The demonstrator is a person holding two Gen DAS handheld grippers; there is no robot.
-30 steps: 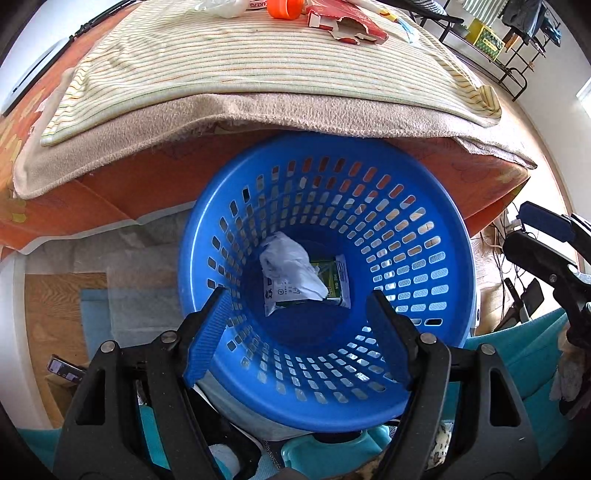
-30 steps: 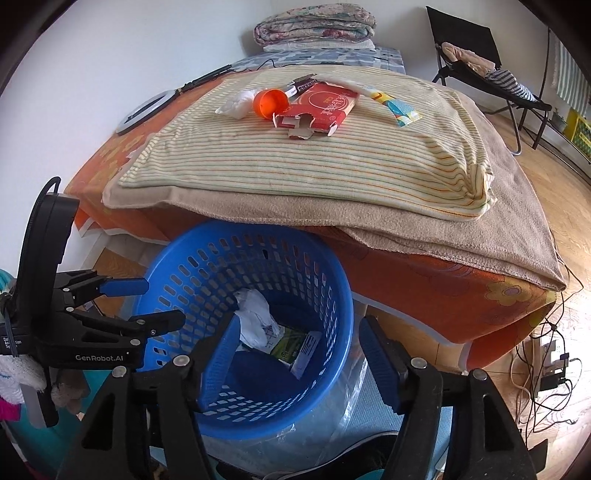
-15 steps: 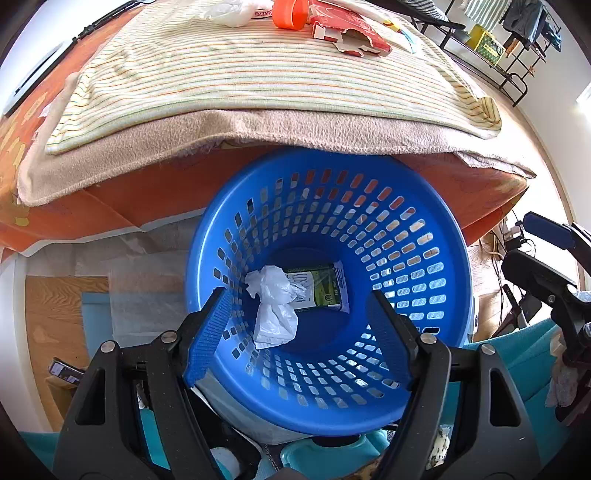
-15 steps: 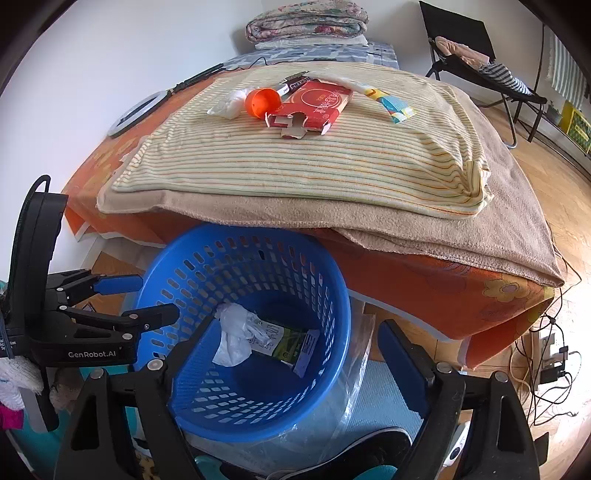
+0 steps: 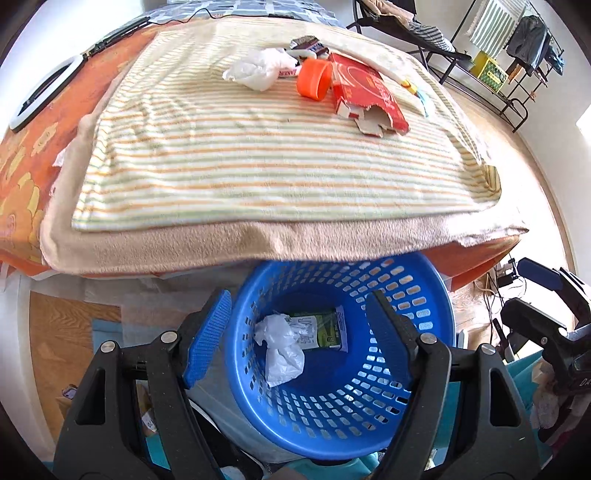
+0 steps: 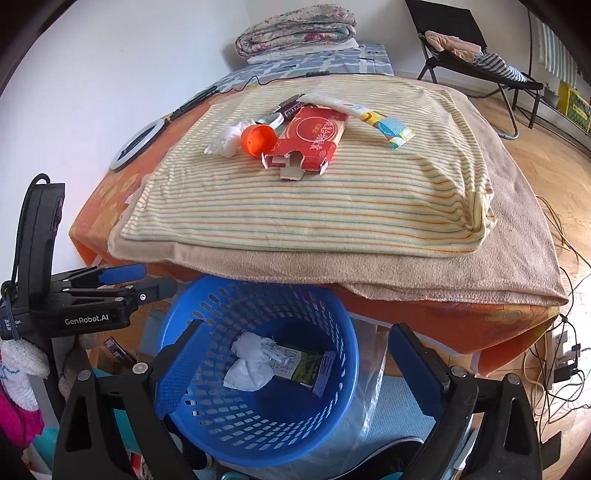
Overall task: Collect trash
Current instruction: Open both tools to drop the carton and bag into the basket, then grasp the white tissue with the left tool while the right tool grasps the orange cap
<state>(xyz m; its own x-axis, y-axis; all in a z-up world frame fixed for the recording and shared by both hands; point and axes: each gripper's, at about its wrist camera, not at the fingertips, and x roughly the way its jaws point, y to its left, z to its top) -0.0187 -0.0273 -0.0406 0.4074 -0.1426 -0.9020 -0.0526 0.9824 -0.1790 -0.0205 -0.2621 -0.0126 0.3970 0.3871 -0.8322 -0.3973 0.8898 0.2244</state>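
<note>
A blue perforated basket (image 5: 424,280) (image 6: 343,391) stands on the floor against the bed. Inside lie a crumpled white tissue (image 5: 282,349) (image 6: 251,360) and a green-and-white wrapper (image 5: 325,328) (image 6: 308,365). My left gripper (image 5: 299,339) hangs open over the basket, empty. My right gripper (image 6: 295,369) is open too, also above the basket, holding nothing. On the striped towel (image 5: 258,158) (image 6: 332,206) lie a red carton (image 5: 365,96) (image 6: 314,140), an orange cap (image 5: 314,79) (image 6: 258,139), a white wad (image 5: 258,70) (image 6: 225,142), a dark snack wrapper (image 6: 291,107) and a long colourful wrapper (image 6: 369,118).
A beige blanket (image 6: 524,221) and orange sheet (image 5: 22,155) cover the bed. A ring light (image 6: 135,146) lies at its left edge, folded quilts (image 6: 295,29) at the head. A folding chair (image 6: 472,55) stands on the wooden floor at right; cables (image 6: 557,365) trail there.
Both grippers have risen and tilted up from the basket, bringing the bed top into view. The white tissue dropped to the basket floor. The right jaws opened wider.
</note>
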